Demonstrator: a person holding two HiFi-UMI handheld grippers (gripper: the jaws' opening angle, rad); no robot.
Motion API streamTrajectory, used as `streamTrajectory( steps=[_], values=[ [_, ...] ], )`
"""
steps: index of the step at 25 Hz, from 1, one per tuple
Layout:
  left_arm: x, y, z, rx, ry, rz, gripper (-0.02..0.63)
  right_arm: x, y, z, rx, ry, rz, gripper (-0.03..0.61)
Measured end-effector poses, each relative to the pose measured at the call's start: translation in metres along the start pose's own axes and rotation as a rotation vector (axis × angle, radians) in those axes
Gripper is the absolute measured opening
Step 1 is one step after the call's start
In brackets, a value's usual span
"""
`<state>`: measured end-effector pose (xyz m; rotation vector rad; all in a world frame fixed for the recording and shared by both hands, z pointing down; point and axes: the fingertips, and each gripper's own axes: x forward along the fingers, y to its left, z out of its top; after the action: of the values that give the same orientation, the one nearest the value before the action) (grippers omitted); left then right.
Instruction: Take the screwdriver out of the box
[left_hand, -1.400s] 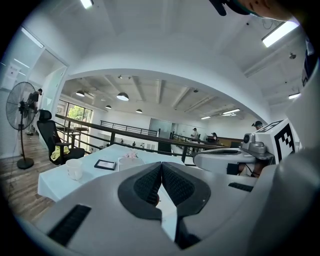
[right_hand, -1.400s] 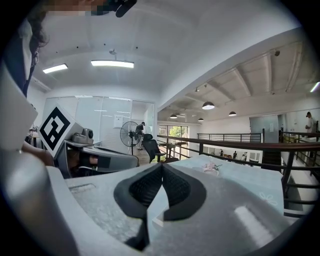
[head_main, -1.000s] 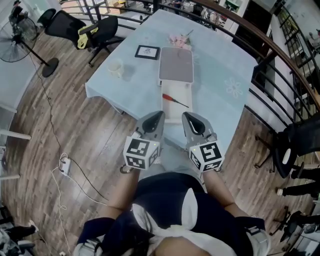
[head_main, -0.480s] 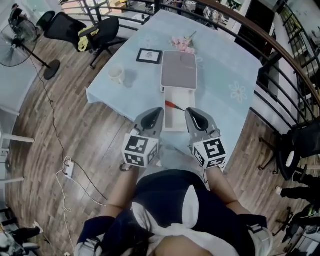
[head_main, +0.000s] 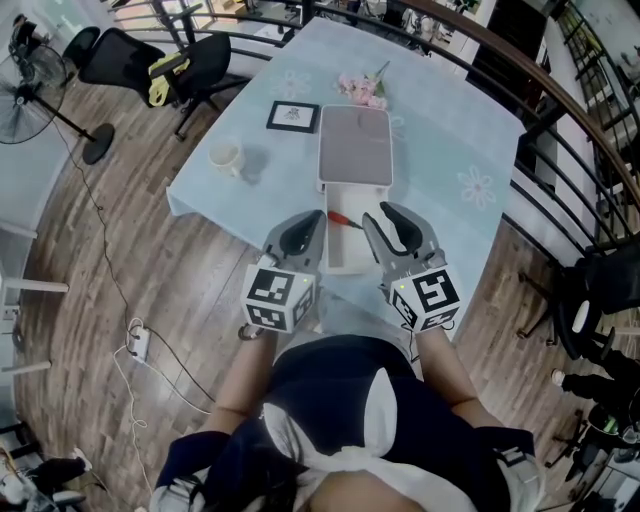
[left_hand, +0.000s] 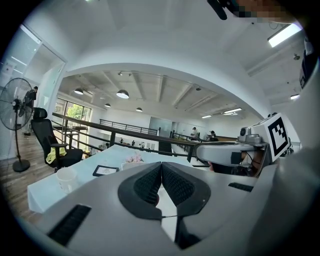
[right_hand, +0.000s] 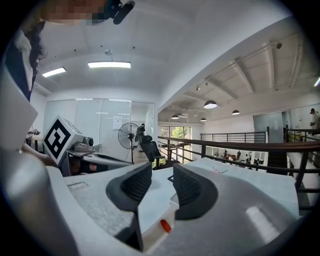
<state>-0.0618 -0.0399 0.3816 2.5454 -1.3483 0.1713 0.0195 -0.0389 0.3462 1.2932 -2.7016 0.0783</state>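
A flat grey box (head_main: 353, 147) lies on the light-blue table, with its white drawer (head_main: 338, 256) pulled out toward me. In the drawer lies the screwdriver (head_main: 341, 217), red-handled, its shaft partly hidden behind my right gripper. My left gripper (head_main: 312, 224) hangs at the drawer's left side with its jaws shut and empty; in the left gripper view the left gripper (left_hand: 161, 167) shows its pads meeting. My right gripper (head_main: 385, 216) hovers by the drawer's right side, jaws opening, nothing between them. In the right gripper view the screwdriver's red end (right_hand: 165, 226) shows below the right gripper (right_hand: 161, 172).
A white mug (head_main: 224, 156), a framed picture (head_main: 293, 116) and pink flowers (head_main: 362, 86) stand on the table. A black office chair (head_main: 130, 55) and a fan (head_main: 20, 100) stand at the left. A dark railing (head_main: 560, 130) runs along the right.
Both grippers have moved forward from the table's near edge to the sides of the drawer. The right jaws, shut before, now stand apart.
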Motion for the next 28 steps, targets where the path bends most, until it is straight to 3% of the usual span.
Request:
streamTrajectory(
  steps=[3,17,28],
  values=[
    [0.005,0.005,0.001,0.0,-0.003,0.001,0.017,0.007,-0.001,0.004,-0.015,-0.006,0.015,0.152],
    [0.04,0.016,-0.004,-0.012,0.016,-0.002,0.017,0.026,-0.035,-0.007,-0.025,0.014,0.016,0.155],
    [0.064,0.023,-0.022,0.01,0.07,-0.004,0.017,0.045,-0.048,-0.038,-0.024,0.093,0.072,0.155]
  ],
)
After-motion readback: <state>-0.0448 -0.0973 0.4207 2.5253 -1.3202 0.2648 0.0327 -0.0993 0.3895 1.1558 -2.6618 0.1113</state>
